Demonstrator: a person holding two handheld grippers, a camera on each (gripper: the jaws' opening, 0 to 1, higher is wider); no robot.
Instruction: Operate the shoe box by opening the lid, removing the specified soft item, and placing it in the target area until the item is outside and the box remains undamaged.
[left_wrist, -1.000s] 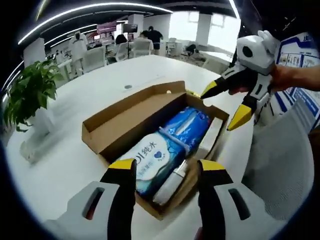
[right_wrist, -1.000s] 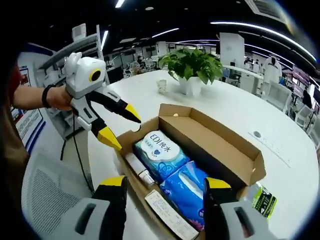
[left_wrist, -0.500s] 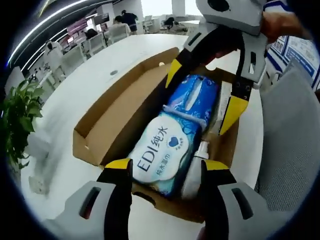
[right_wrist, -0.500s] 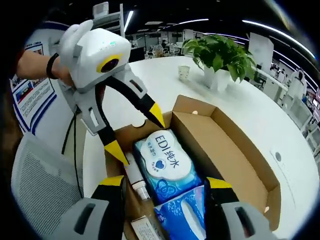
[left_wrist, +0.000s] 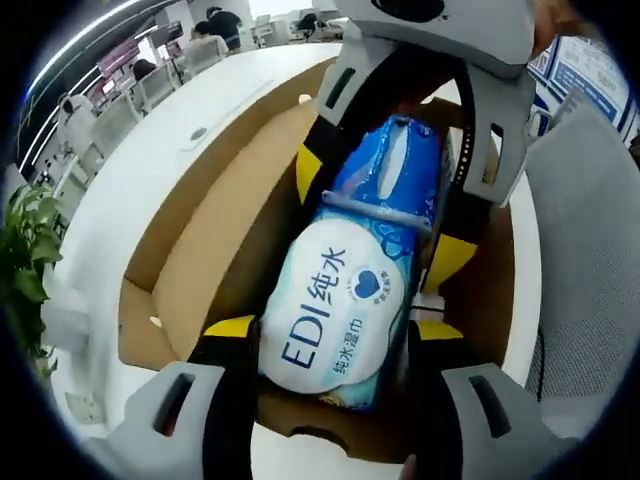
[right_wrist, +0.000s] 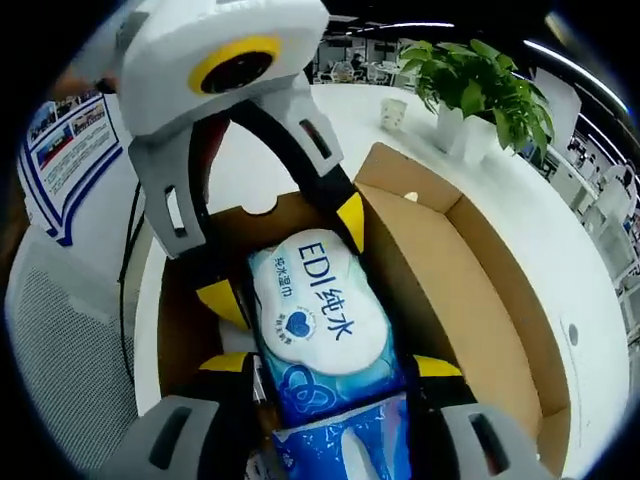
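In the left gripper view, our left gripper (left_wrist: 325, 328) stands spread, its yellow-tipped jaws down inside the open shoe box (left_wrist: 180, 285) on either side of the white-and-blue wet wipes pack (left_wrist: 335, 300), which lies in the box; we cannot tell whether the tips touch it. Just beyond, touching that pack, lies a blue tissue pack (left_wrist: 395, 165). Our right gripper (left_wrist: 375, 215) reaches in from the far end, jaws spread astride both packs. The box lid (left_wrist: 215, 205) lies folded open beside them on the white table (left_wrist: 150, 150). In the right gripper view, a potted plant (right_wrist: 480, 85) stands farther back.
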